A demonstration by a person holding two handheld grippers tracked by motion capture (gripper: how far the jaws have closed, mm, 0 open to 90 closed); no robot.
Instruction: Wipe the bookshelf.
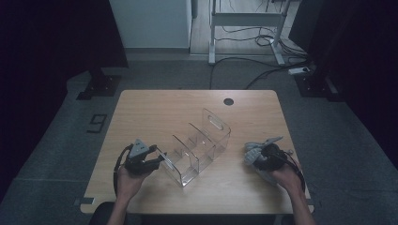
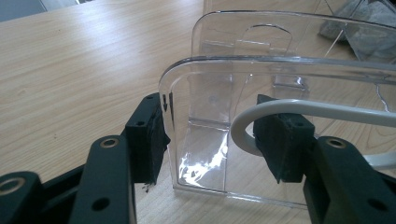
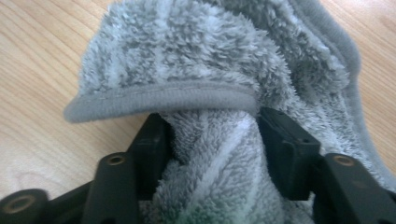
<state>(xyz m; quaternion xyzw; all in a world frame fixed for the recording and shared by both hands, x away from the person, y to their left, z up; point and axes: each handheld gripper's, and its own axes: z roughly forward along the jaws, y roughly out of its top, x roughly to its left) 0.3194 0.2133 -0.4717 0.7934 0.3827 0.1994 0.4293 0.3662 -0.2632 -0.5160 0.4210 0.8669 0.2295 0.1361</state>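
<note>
A clear acrylic organizer (image 1: 197, 147) with several upright dividers lies slantwise on the middle of the wooden table (image 1: 187, 105). My left gripper (image 1: 158, 159) is at its near left end. In the left gripper view the jaws (image 2: 217, 130) stand half apart before the end panel (image 2: 219, 79); the left pad (image 2: 149, 135) touches the panel's edge, and nothing is pinched between the pads. To the right, a fluffy grey cloth (image 1: 252, 153) lies on the table under my right gripper (image 1: 256, 157). In the right gripper view a bunched fold of cloth (image 3: 187, 51) fills the gap between the jaws (image 3: 212, 140), and both pads touch it.
A small dark round hole (image 1: 228, 101) sits near the table's far edge. Behind the table, on the grey floor, stand a white desk frame (image 1: 244, 21) and loose cables (image 1: 263, 72). A floor marker (image 1: 96, 123) lies to the left.
</note>
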